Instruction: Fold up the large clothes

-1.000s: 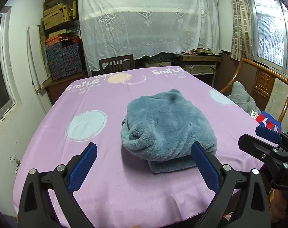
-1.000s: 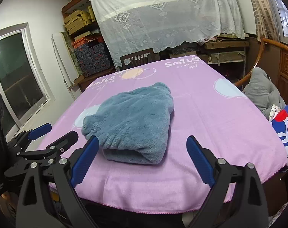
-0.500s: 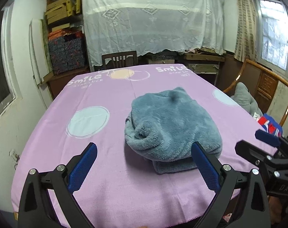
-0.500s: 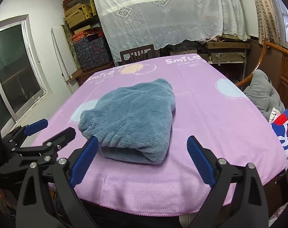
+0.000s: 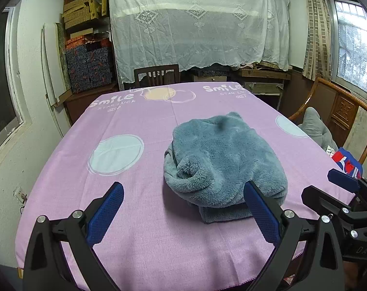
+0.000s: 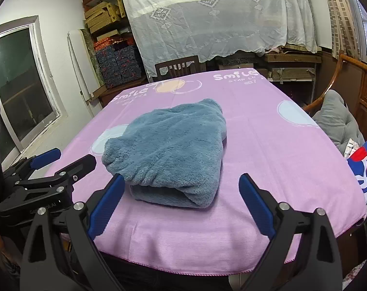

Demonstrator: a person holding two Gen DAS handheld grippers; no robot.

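Observation:
A fluffy blue-grey garment (image 5: 222,160) (image 6: 173,150) lies folded into a thick bundle on the purple tablecloth (image 5: 135,126) (image 6: 268,145), right of the middle. My left gripper (image 5: 183,208) hovers open over the table's near edge, its right finger just in front of the bundle's near corner. My right gripper (image 6: 181,203) also stands open at the near edge, close to the bundle's front fold, with nothing between its fingers. Each gripper shows at the side of the other's view: the right one (image 5: 338,189), the left one (image 6: 62,162).
A dark wooden chair (image 5: 156,75) stands at the table's far end before a white lace-draped shelf (image 5: 198,24). A wooden armchair (image 5: 340,111) with a grey cushion and red-and-blue cloth (image 6: 365,165) sits to the right. Boxes (image 5: 89,70) stack at the back left.
Both grippers have risen and tipped a little, so the table sits lower in view. The folded garment has not moved and both grippers stay open.

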